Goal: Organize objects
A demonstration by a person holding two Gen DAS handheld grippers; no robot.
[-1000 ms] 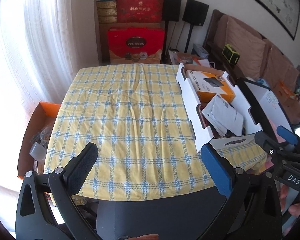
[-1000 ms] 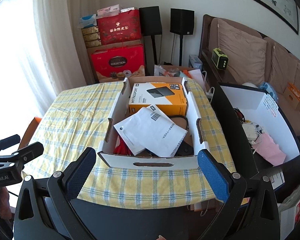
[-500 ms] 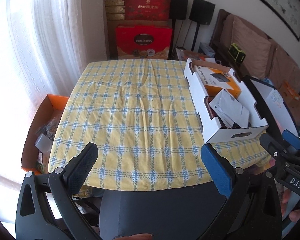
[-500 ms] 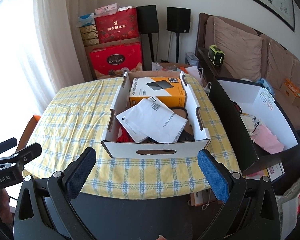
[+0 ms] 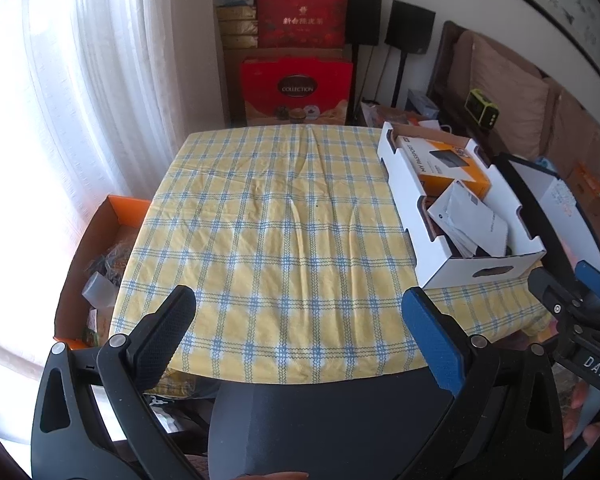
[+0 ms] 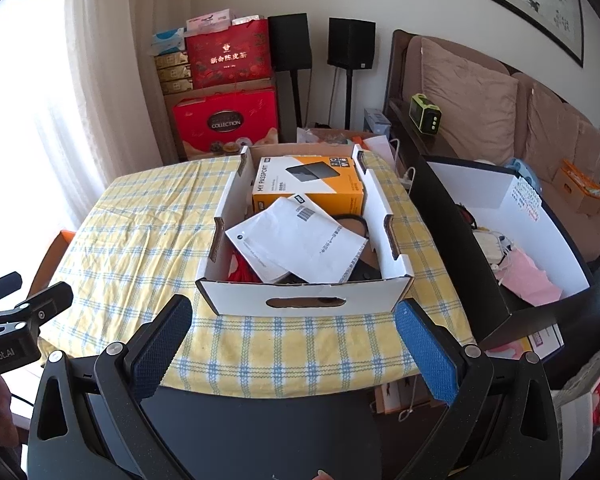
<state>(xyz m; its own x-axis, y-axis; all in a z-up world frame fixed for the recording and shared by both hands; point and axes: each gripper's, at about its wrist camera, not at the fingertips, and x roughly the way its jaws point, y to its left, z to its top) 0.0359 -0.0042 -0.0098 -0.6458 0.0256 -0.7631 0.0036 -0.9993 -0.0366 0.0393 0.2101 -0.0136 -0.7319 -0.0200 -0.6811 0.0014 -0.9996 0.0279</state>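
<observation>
Holding an orange box [image 6: 308, 184] and papers [image 6: 296, 236], the white carton [image 6: 304, 300] sits on the table; both tools [image 6: 292, 340] [image 5: 300, 320] gape empty.

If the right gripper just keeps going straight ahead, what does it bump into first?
Probably the near wall of the white box, the side with the handle slot. The right gripper is open, empty, and aimed right at it, with only tablecloth between. Depth is hard to judge.

Right gripper [image 6: 294, 322] hangs wide open before the white box [image 6: 306, 296] holding an orange carton [image 6: 320, 190] and papers [image 6: 296, 238].
</observation>
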